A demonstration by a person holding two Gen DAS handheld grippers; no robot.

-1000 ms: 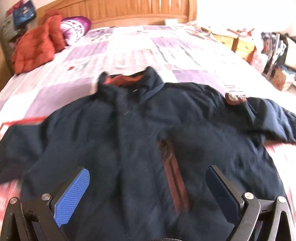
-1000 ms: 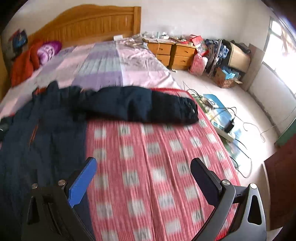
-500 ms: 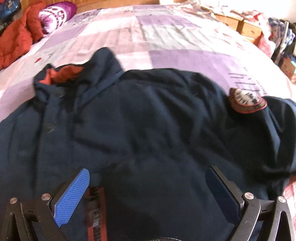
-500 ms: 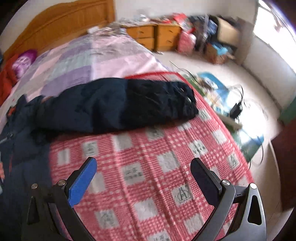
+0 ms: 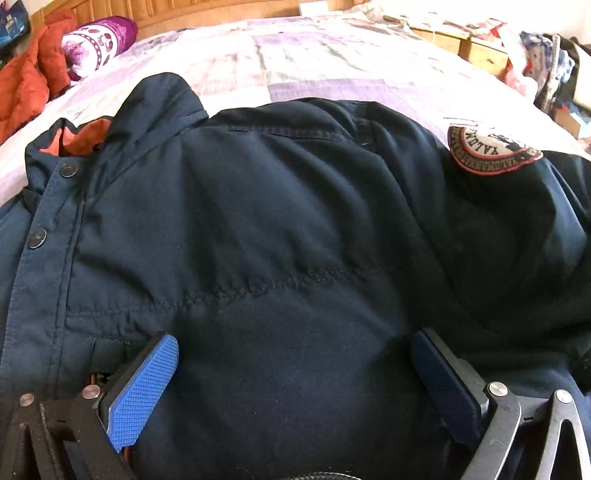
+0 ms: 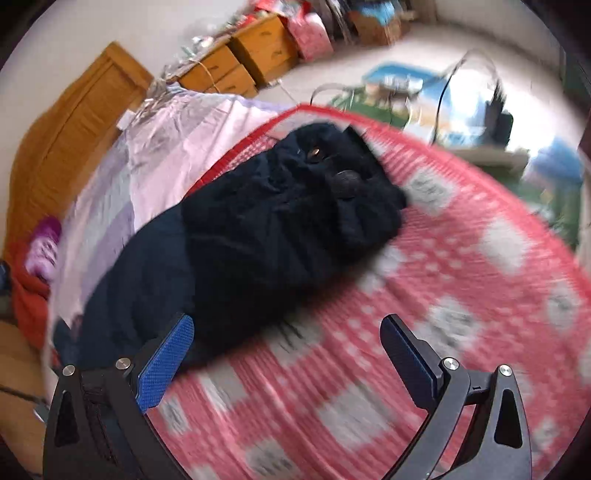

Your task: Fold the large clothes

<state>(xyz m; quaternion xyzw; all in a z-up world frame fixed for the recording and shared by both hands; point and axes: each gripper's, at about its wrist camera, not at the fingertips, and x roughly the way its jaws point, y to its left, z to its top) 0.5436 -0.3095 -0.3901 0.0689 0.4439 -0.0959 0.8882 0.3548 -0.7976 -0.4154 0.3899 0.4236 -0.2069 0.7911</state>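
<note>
Lying spread on the bed (image 5: 332, 55), front up: a dark navy jacket (image 5: 277, 221), its collar (image 5: 159, 107) pointing toward the wooden headboard (image 5: 221, 11) and showing orange lining. Running down the left part of the chest, a placket with two dark snaps (image 5: 69, 169). Sitting on the upper sleeve near the right edge of the left wrist view, a round red-rimmed patch (image 5: 493, 149). Hovering low over the jacket's chest, the left gripper (image 5: 293, 373), jaws spread wide apart and holding nothing, blue pads (image 5: 142, 391) framing bare fabric; touching the cloth or just above it, impossible to tell.

Stretching out across the red-and-white checked blanket (image 6: 424, 314) toward the side edge of the bed, the jacket's sleeve (image 6: 258, 236), its cuff (image 6: 354, 192) bunched near that edge. Hanging above the blanket, the right gripper (image 6: 286, 354), jaws likewise released and empty, its left pad just beside the sleeve's near edge. Blurring heavily across much of this right wrist view.

Resting by the headboard at the far left corner of the bed, an orange coat (image 5: 26, 85) and a purple patterned pillow (image 5: 98, 42). Standing on the floor beyond the bed, wooden drawers (image 6: 240, 62) amid clutter
</note>
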